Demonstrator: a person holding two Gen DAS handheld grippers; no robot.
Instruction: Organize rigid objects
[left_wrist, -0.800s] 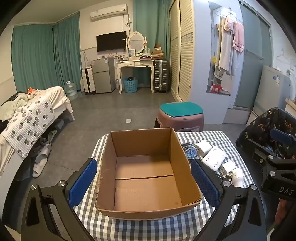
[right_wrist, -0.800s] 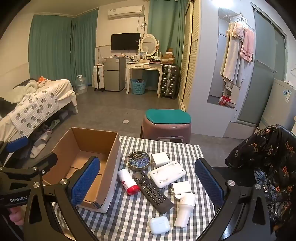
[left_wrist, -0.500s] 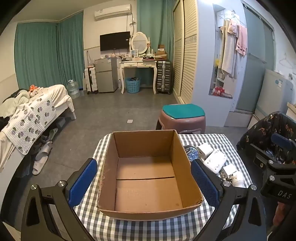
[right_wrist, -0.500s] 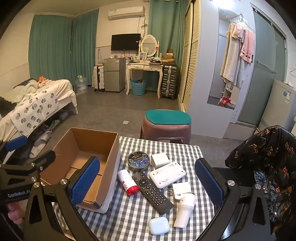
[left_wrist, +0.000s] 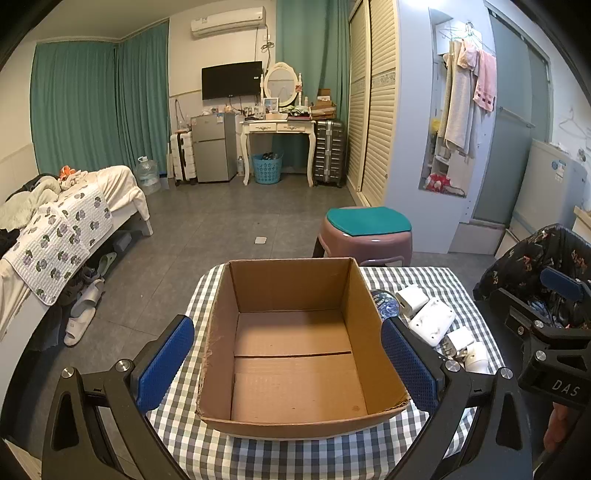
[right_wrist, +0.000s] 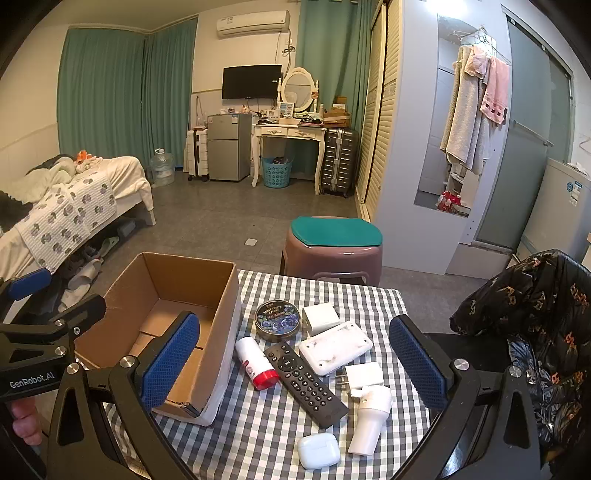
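The table (right_wrist: 369, 295), under a checked cloth, carries everything, and the cardboard box (right_wrist: 221, 325) is the landmark to read it by. The box stands open-topped and empty on the table's left part, its bare floor plain in the left wrist view.

All the loose things lie to the right of the box. Largest first: the black remote (right_wrist: 304, 382) lies just right of the box, its long axis running diagonally from the far left toward the near right. Farther right of it sits a flat white device (right_wrist: 334, 347); near its front end a white funnel-shaped piece (right_wrist: 369, 421) lies on its side. A white tube with a red cap (right_wrist: 255, 362) lies between the box wall and the remote. Beyond them sits a round tin (right_wrist: 277, 319), with a white charger block (right_wrist: 320, 318) beside it, a second white plug adapter (right_wrist: 364, 376), and nearest the table's front edge a white earbud case (right_wrist: 317, 449).

The left claw (left_wrist: 288, 365) hangs spread wide, straddling the box, pinching nothing. The right claw (right_wrist: 295, 365) is also spread wide and empty, pointing down over the loose things, the remote and tube lying between its fingers' lines. The right hand seems clearly the nearer one for a first pick; the remote's slant would call for a grip across its narrow width.
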